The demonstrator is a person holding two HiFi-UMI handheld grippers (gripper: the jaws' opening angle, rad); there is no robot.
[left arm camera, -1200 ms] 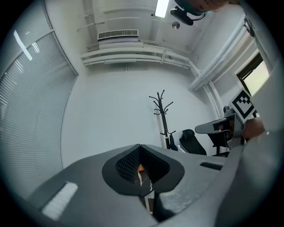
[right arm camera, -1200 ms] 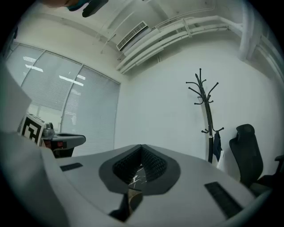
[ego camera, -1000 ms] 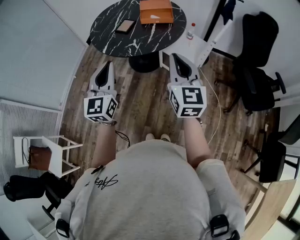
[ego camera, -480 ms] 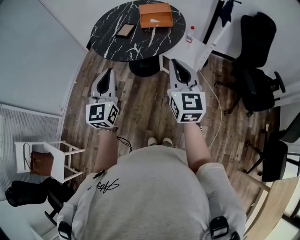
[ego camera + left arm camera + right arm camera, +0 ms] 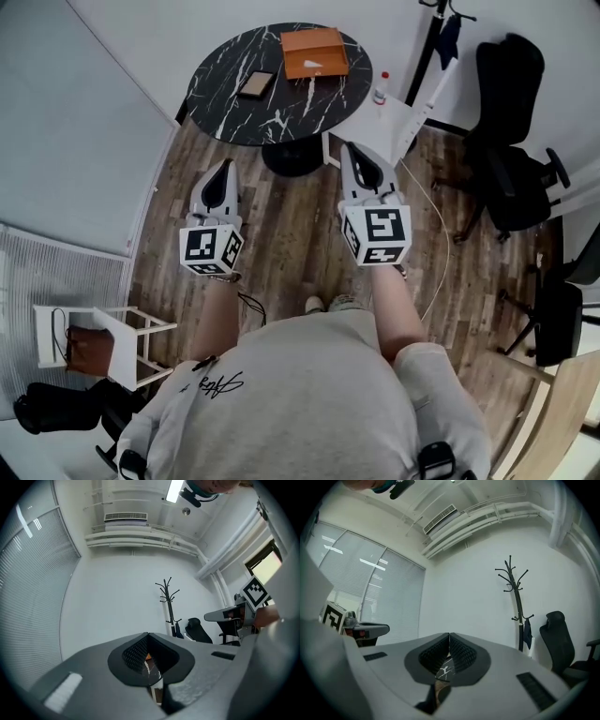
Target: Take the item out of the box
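Note:
An orange box point(image 5: 314, 52) lies closed on the far side of a round black marble table point(image 5: 234, 112). A small dark flat item point(image 5: 255, 84) lies on the table to the box's left. My left gripper point(image 5: 223, 172) and right gripper point(image 5: 353, 153) are held over the wooden floor, short of the table, both pointing toward it. Both are shut with nothing between the jaws. In the left gripper view the jaws point(image 5: 148, 637) meet tip to tip, and a sliver of the orange box point(image 5: 147, 657) shows below them. The right gripper point(image 5: 449, 637) also has its tips together.
A white chair point(image 5: 394, 117) with a bottle point(image 5: 381, 86) on it stands right of the table. Black office chairs point(image 5: 511, 159) are at the right. A coat stand point(image 5: 514, 602) is against the far wall. A white stool point(image 5: 89, 333) with a brown bag stands at left.
The person has stepped forward: table and box sit slightly lower and nearer in the head view. Both grippers stay shut and keep their pose.

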